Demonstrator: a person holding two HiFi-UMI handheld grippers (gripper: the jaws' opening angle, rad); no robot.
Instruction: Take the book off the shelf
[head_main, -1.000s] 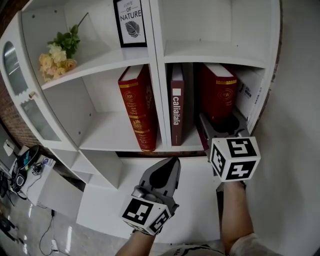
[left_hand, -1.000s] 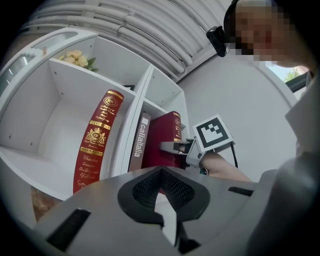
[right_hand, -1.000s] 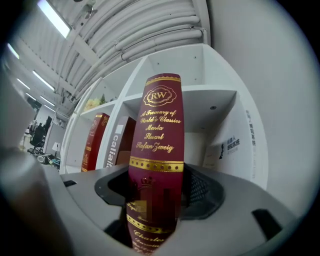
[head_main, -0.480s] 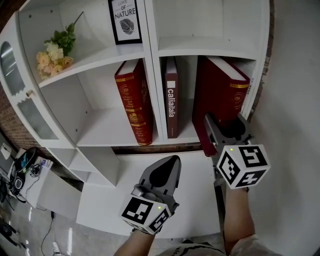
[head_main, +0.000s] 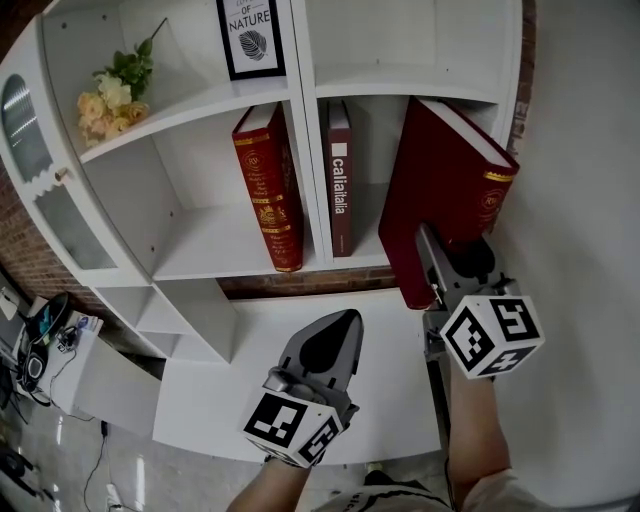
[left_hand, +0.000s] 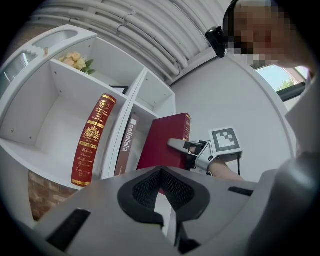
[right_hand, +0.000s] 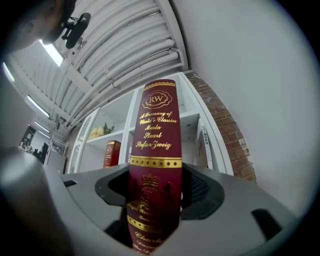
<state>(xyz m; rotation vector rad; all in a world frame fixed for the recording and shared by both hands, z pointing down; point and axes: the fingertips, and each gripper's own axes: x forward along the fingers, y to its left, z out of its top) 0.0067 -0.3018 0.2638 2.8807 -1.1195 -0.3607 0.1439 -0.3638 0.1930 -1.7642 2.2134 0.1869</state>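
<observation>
A thick dark red book (head_main: 445, 190) with gold print on its spine leans out of the right compartment of the white shelf (head_main: 310, 110). Its top tips toward me and its lower corner is at the shelf board's front edge. My right gripper (head_main: 452, 262) is shut on the lower spine; in the right gripper view the spine (right_hand: 155, 150) fills the gap between the jaws of the right gripper (right_hand: 155, 200). My left gripper (head_main: 345, 320) hangs shut and holds nothing, below the shelf over the white ledge. From the left gripper (left_hand: 161, 192) I see the book (left_hand: 165, 142) and the right gripper (left_hand: 192, 150).
A brown book (head_main: 339, 190) stands at the left of the same compartment. Another red book (head_main: 268, 190) stands beyond the divider. Above are a framed print (head_main: 248, 35) and flowers (head_main: 110, 90). A white ledge (head_main: 230, 400) juts out below, and a wall (head_main: 580, 150) closes the right side.
The right gripper has drawn back toward me with the red book, which now sticks out further and tilts more. The left gripper has stayed put.
</observation>
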